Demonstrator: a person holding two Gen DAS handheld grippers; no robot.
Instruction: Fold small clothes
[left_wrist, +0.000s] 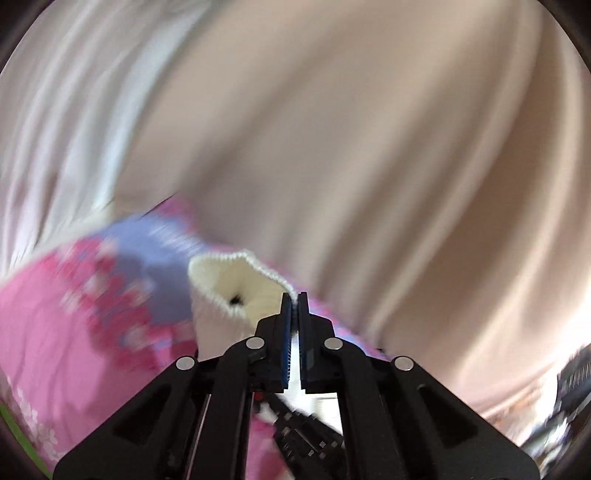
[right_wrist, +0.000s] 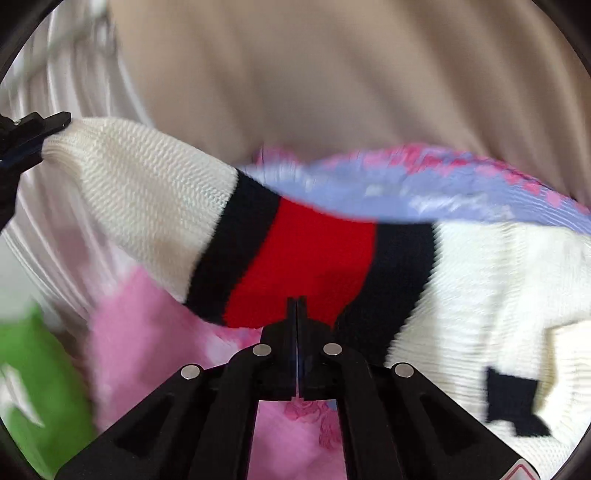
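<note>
A small cream knit sweater (right_wrist: 498, 280) with black and red bands on its sleeve (right_wrist: 306, 254) is lifted above a pink and lilac floral bedspread (right_wrist: 147, 350). My left gripper (left_wrist: 294, 295) is shut on the rim of the cream sleeve cuff (left_wrist: 229, 273); it also shows at the left edge of the right wrist view (right_wrist: 40, 147), holding the cuff. My right gripper (right_wrist: 297, 298) is shut on the sleeve at the lower edge of the red band. Both views are motion-blurred.
A beige curtain (left_wrist: 351, 129) and white sheer folds (left_wrist: 74, 110) fill the background. The bedspread (left_wrist: 55, 332) lies below. A green patch (right_wrist: 40, 387) sits at the lower left of the right wrist view. Dark objects (left_wrist: 572, 380) show at the right edge.
</note>
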